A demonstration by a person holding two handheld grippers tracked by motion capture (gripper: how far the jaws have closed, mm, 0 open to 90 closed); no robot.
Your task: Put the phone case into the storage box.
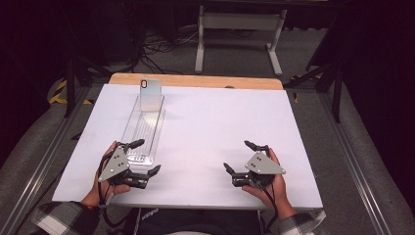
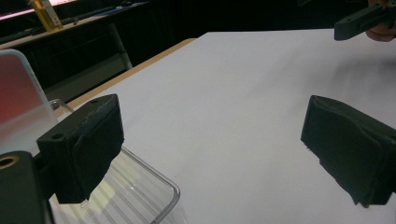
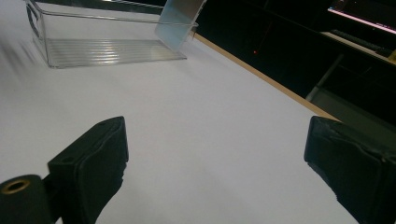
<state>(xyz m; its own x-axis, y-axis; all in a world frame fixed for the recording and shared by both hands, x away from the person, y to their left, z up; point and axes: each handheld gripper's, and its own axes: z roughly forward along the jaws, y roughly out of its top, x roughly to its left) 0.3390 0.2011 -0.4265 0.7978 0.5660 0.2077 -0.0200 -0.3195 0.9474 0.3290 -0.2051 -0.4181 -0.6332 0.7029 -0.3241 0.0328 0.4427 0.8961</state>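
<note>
High view: a white table (image 1: 205,122) carries a long clear plastic tray (image 1: 143,129) on its left half, with a phone (image 1: 149,94) propped upright at the tray's far end. The left gripper (image 1: 145,156), jaws spread and holding nothing, sits at the tray's near end. The right gripper (image 1: 238,155), likewise spread and unladen, rests well apart on bare tabletop.
</note>
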